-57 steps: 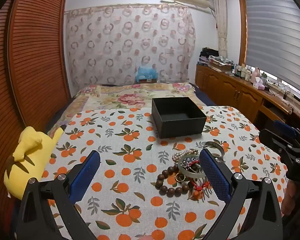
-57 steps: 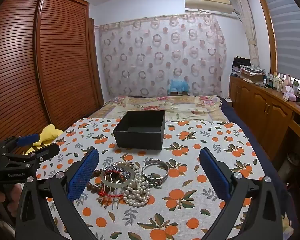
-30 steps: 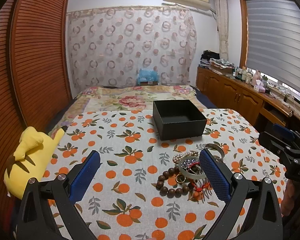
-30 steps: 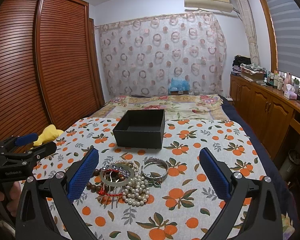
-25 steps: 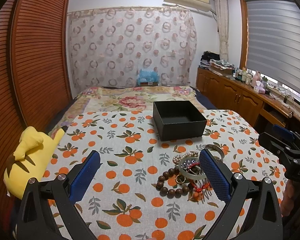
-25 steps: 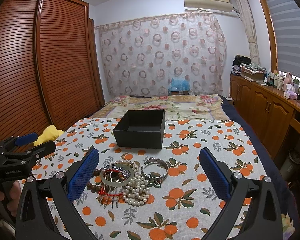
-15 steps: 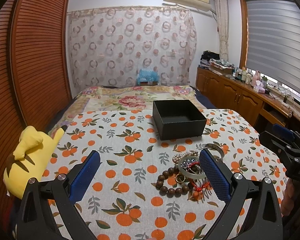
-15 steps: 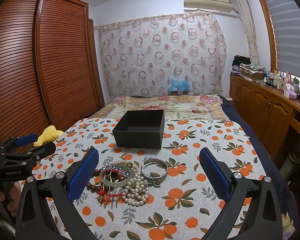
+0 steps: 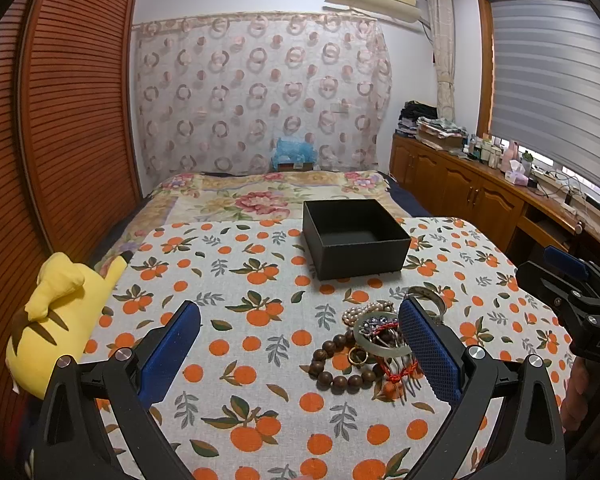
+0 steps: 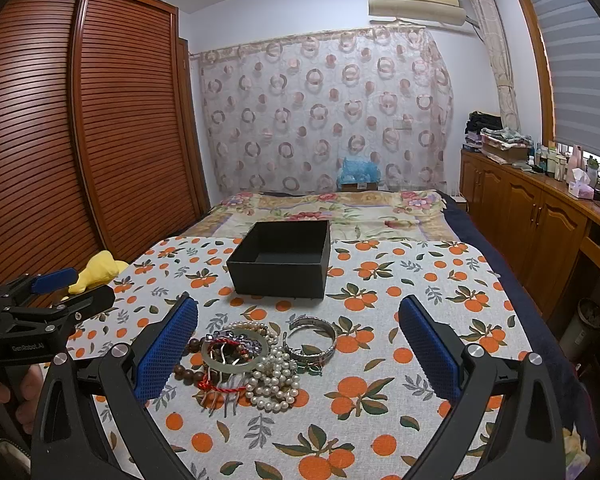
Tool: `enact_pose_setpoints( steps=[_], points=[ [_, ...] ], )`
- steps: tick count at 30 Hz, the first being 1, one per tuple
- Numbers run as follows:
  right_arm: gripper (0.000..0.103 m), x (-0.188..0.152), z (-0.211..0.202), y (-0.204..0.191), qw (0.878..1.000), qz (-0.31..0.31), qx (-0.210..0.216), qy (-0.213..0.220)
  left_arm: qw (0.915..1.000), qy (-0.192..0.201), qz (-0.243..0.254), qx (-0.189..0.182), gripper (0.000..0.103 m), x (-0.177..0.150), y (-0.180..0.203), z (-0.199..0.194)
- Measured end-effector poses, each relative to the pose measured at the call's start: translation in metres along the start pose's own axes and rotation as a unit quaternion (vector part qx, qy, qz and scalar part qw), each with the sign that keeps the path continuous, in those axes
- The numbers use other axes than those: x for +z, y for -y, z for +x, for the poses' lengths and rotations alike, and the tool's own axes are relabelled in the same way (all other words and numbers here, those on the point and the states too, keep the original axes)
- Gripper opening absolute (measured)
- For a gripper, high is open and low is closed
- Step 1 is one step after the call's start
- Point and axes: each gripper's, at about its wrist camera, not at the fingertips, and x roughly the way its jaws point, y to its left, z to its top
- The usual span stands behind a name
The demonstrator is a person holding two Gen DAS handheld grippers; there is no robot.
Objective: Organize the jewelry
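An open black box [image 9: 354, 237] [image 10: 282, 258] stands on the orange-print cloth [image 9: 236, 280], and it looks empty. In front of it lies a pile of jewelry: a brown wooden bead bracelet [image 9: 336, 368], a pale jade bangle [image 10: 235, 346], a pearl strand [image 10: 274, 382], a silver bangle [image 10: 312, 336] and red cords [image 10: 220, 384]. My left gripper [image 9: 300, 354] is open, its right finger beside the pile. My right gripper [image 10: 298, 350] is open above the pile. Neither holds anything.
A yellow plush toy [image 9: 56, 312] lies at the cloth's left edge. A bed with a floral cover [image 9: 260, 196] lies behind. A slatted wardrobe [image 10: 80, 140] stands on the left. Wooden cabinets [image 10: 540, 224] with bottles run along the right.
Both views have shifted only slightly. The jewelry and the box have not moved, and both grippers stay open.
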Motion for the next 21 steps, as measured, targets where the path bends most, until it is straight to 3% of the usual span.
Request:
enact_pose_setpoints(
  steps=[21],
  points=[
    [0.101, 0.0003, 0.0004, 0.0012, 1.000, -0.001, 0.001, 0.000, 1.0000, 0.000, 0.000, 0.000, 0.096, -0.0001, -0.0001, 0.0001]
  ],
)
